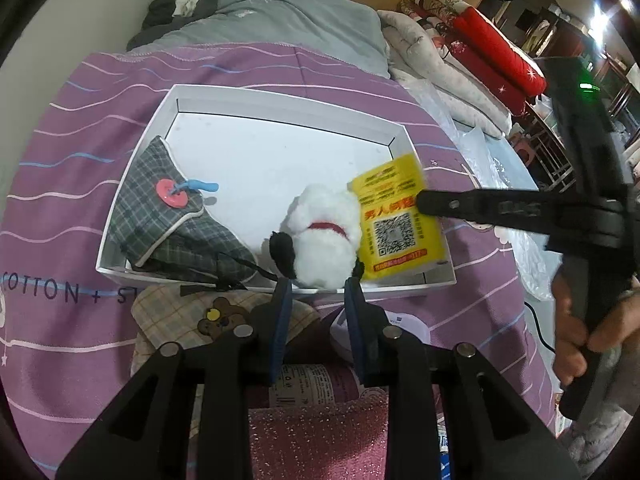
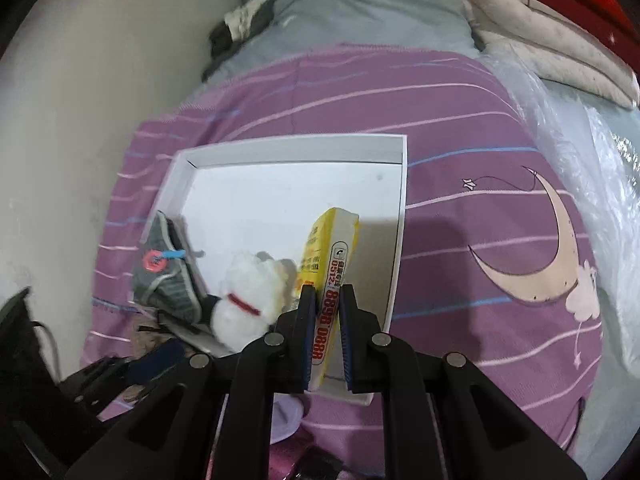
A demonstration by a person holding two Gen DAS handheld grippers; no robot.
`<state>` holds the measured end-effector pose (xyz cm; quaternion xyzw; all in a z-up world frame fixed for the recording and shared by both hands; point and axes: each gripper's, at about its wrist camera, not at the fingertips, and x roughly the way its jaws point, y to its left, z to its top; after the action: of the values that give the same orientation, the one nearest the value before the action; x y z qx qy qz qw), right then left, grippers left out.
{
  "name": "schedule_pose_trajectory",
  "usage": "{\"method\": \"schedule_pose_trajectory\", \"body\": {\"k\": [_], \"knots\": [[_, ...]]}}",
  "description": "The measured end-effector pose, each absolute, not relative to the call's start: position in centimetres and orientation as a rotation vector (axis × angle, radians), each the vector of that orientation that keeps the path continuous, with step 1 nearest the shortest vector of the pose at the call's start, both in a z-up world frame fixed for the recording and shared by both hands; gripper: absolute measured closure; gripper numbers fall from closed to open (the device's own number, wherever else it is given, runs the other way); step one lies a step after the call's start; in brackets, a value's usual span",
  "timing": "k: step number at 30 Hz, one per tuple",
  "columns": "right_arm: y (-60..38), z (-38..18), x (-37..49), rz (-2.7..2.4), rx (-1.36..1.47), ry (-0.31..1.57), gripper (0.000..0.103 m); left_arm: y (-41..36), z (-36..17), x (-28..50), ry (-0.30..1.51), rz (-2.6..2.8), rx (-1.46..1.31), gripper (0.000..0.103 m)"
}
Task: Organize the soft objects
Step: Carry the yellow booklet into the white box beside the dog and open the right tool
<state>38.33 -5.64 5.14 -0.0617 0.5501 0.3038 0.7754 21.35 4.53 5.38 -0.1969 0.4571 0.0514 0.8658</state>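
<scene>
**Yellow pack pinched over the box**

Yellow tissue pack (image 2: 329,280) was pinched on edge between the pads of your right gripper (image 2: 326,294), inside the right end of the white box (image 1: 280,98) on the purple sheet (image 1: 60,320). Your left gripper (image 1: 316,284) hung spread and empty at the near rim. Beside the pack lay the white plush dog (image 1: 324,236), then the plaid pouch (image 1: 168,224) at the left.

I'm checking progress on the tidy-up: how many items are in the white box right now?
3. A grey plaid pouch lies at the white box's left end, a white plush toy at the middle front, and a yellow packet, gripped by the right gripper, at the right. Nothing else shows inside.
</scene>
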Motion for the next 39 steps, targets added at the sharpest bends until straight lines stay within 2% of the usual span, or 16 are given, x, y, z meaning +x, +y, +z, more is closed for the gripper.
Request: {"method": "schedule_pose_trajectory", "body": {"k": [12,15,23,32,35,39], "knots": [[-2.8,2.5,36.6,0.464,-0.462,1.177,0.094,5.1,5.5,21.1,0.950,0.101,-0.431,0.076],[-3.5,3.5,36.4,0.458,-0.396,1.170,0.091,5.5,5.7,20.8,0.936,0.102,-0.442,0.076],[-3.9,5.7,36.4,0.637,0.019,1.236,0.091,6.8,6.1,20.1,0.926,0.126,-0.452,0.075],[1.3,3.1,34.0,0.814,0.105,1.303,0.091,10.1,6.6,18.6,0.892,0.195,-0.515,0.075],[2.1,1.8,34.1,0.723,0.035,1.338,0.091,10.4,6.4,18.5,0.903,0.217,-0.509,0.076],[1.1,1.1,34.5,0.710,0.095,1.361,0.091,10.5,6.2,18.6,0.912,0.222,-0.499,0.076]]}}
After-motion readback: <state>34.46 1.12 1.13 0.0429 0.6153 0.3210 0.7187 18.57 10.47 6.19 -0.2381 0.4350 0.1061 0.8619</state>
